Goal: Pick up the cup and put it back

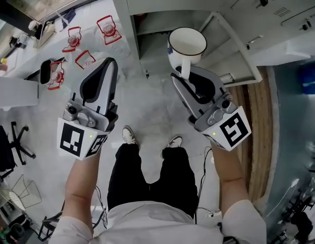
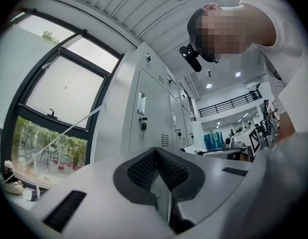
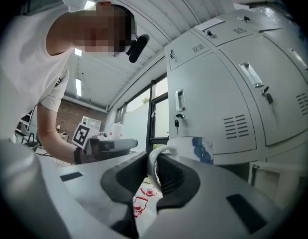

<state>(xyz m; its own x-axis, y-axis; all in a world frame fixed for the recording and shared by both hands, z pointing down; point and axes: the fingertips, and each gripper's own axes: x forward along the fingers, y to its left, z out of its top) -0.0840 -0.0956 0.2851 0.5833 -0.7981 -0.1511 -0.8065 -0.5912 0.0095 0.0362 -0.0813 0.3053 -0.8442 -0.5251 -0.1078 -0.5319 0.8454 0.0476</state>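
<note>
Partly hidden, cup (image 1: 187, 43) handle (image 1: 184, 70) clamped in right gripper (image 1: 181, 79) fingers (image 3: 176, 176)

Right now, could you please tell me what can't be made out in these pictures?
Lower body of the cup: the head view shows mostly its rim and inside; in the right gripper view the fingers of the right gripper cover all but its top.
Inside of the open locker: head view, shadowed and partly behind the cup.
The red things on the floor: head view, too small to identify.
</note>
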